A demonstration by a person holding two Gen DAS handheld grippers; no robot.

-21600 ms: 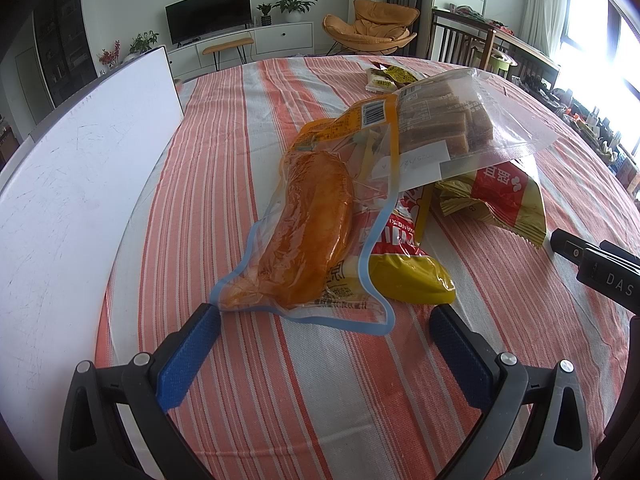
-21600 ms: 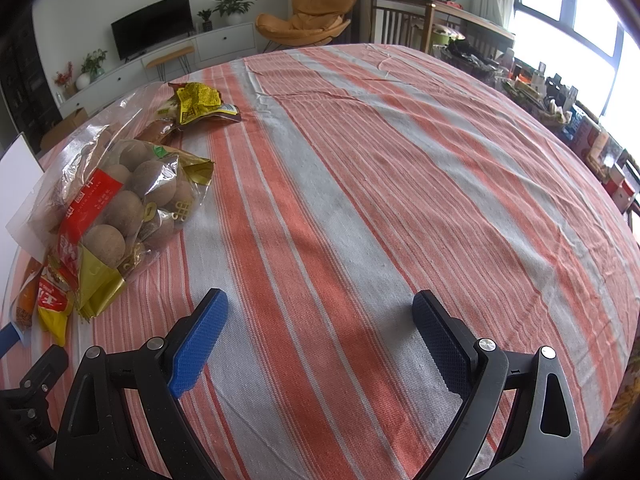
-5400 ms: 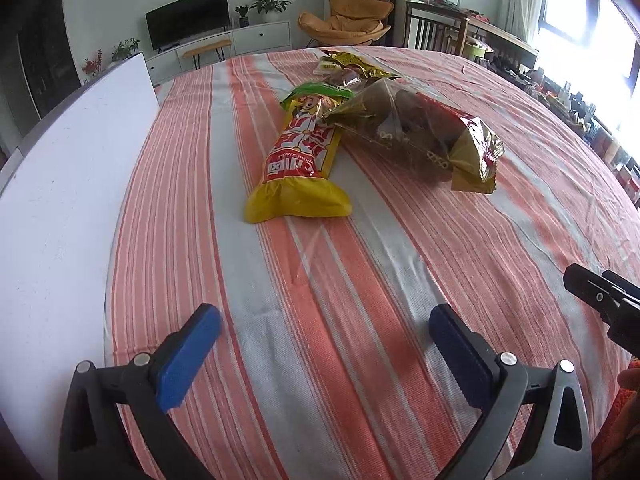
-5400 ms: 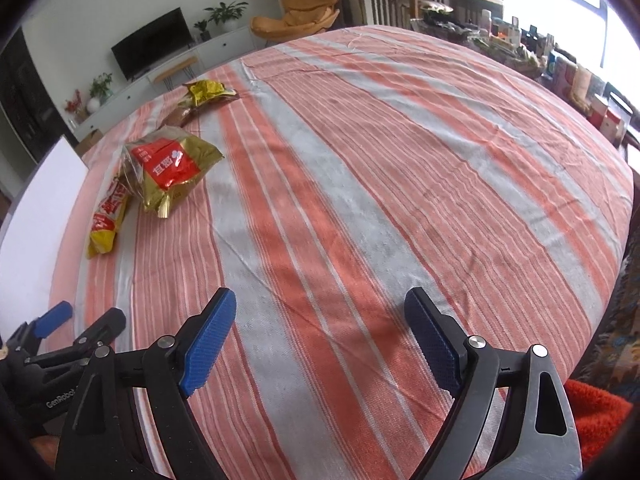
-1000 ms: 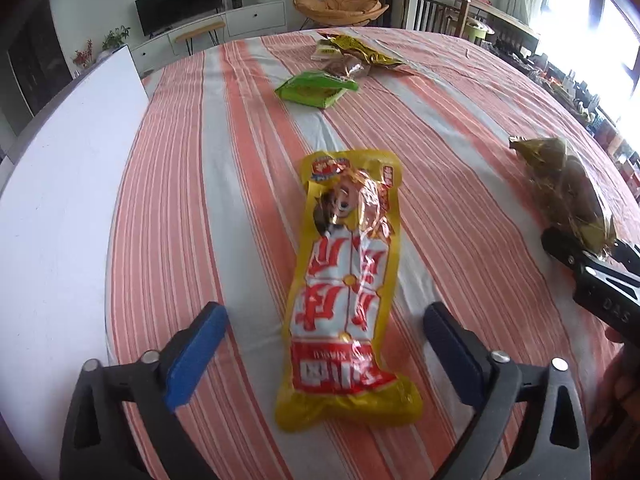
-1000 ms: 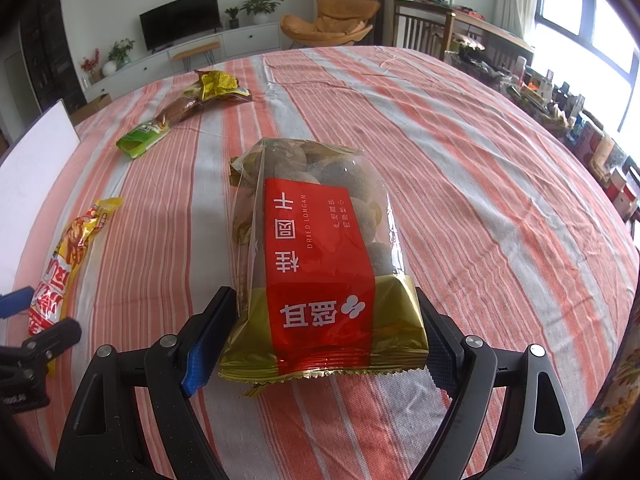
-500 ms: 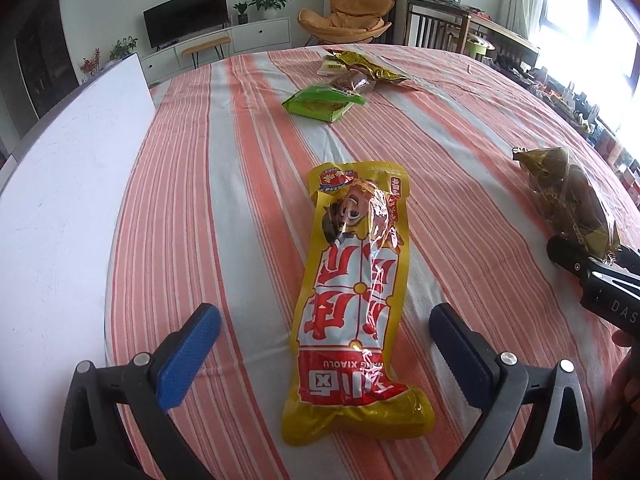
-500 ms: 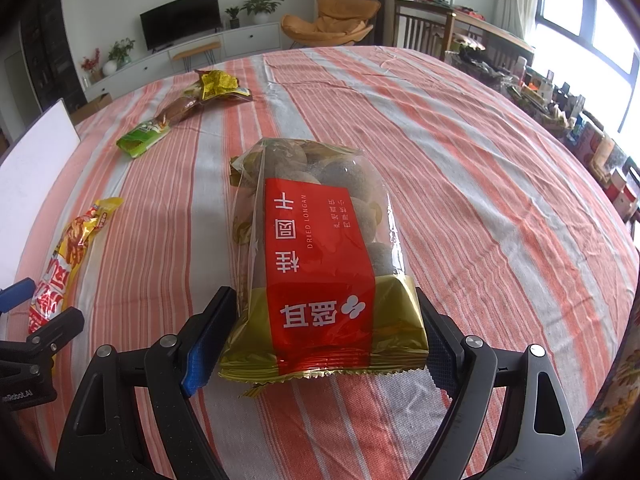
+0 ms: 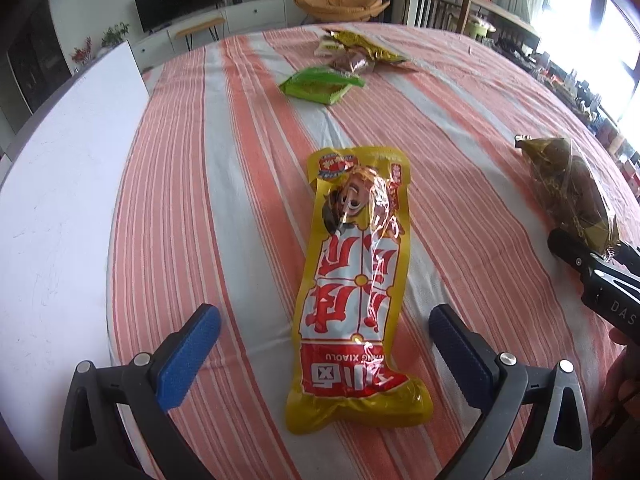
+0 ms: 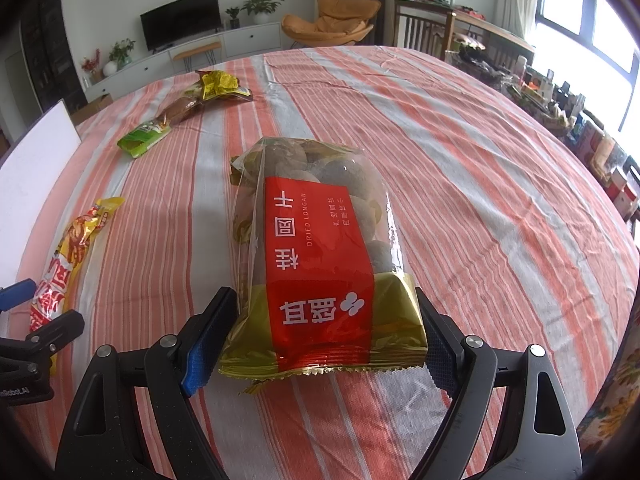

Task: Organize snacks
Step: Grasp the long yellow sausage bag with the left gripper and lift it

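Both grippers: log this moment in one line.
left gripper: open, straddling yellow sausage pack | right gripper: jaws flanking dried longan bag, grip unclear

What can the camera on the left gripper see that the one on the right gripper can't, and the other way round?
Only the left view shows the whole front of the yellow sausage pack, lying between the left gripper's open fingers. Only the right view shows the red label of the dried longan bag, with the right gripper's pads at its sides. Both show the green packet, the gold wrappers behind it and the striped tablecloth.
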